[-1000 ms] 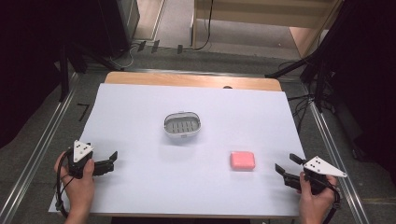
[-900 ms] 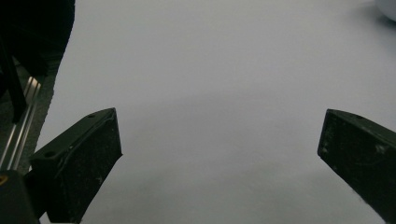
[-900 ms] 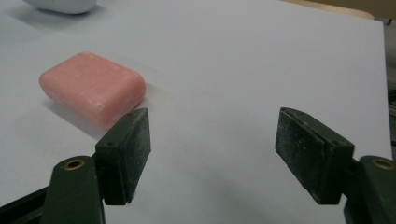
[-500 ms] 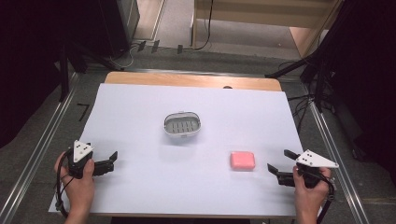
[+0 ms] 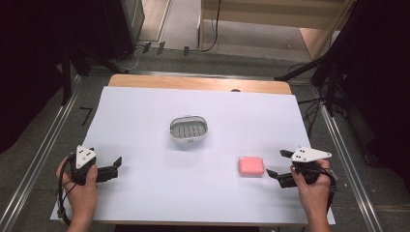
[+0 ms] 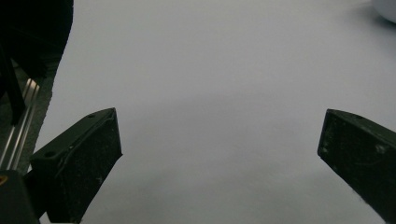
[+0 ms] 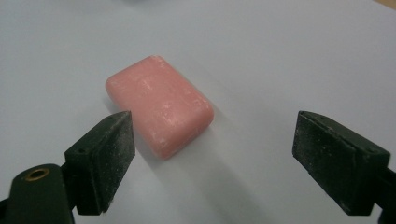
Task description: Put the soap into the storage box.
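White sheeting covers the table [image 5: 145, 116] in the high view, where a grey slotted dish [image 5: 188, 129] sits mid-table, a pink soap bar [image 5: 251, 166] lies near the right gripper [image 5: 273, 166], and the left gripper [image 5: 115, 165] rests at the sheet's left edge. The left gripper view has its jaws spread wide over bare white sheet [image 6: 210, 93]. The right gripper view shows jaws wide apart, the soap bar [image 7: 161, 109] lying just ahead, nearest one jaw, unheld.

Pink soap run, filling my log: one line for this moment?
right claw: open, near pink soap, not touching | left claw: open, idle | soap dish: empty
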Available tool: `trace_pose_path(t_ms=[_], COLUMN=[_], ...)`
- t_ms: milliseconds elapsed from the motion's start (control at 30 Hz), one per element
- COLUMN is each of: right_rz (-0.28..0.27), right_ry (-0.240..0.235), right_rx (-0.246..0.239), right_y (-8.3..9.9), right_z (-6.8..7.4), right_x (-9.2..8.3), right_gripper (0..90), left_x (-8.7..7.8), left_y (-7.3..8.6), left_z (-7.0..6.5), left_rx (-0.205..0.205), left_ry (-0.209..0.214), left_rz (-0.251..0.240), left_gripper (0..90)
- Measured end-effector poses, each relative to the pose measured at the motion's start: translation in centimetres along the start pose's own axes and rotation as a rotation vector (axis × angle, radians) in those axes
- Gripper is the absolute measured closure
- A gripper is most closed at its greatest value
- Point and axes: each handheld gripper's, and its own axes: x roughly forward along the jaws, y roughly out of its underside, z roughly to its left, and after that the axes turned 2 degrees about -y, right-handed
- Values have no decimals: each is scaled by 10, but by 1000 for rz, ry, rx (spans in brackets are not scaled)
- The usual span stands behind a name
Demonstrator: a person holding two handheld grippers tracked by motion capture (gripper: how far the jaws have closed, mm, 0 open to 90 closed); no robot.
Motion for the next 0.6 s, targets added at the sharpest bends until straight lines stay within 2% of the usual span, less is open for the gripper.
trace_pose_path(t_ms=[67,100,300,433,467,500,600], right_rz=[5,19,56,108,132,132,177], right_ry=[1,-5,-25,-47,-50,-50,-78], right_rx=[-13,-41,-92,-135,-159,-159,-196], right_y=[-2,-6,-17,-25,-28,-28,-32], right_z=[0,1,1,2,3,3,7], right_x=[1,3,9,17,23,23,32], right_gripper=[139,139,144,146,146,146,146], left_x=[0,0,0,0,0,0,0], left_y=[0,0,0,0,0,0,0], left_z=[0,0,0,0,0,0,0], left_rx=[0,0,-3,-2,-2,-2,-3], left_ry=[0,0,1,1,1,0,1], left_rz=[0,0,0,1,0,2,2], left_gripper=[1,1,1,1,1,1,1])
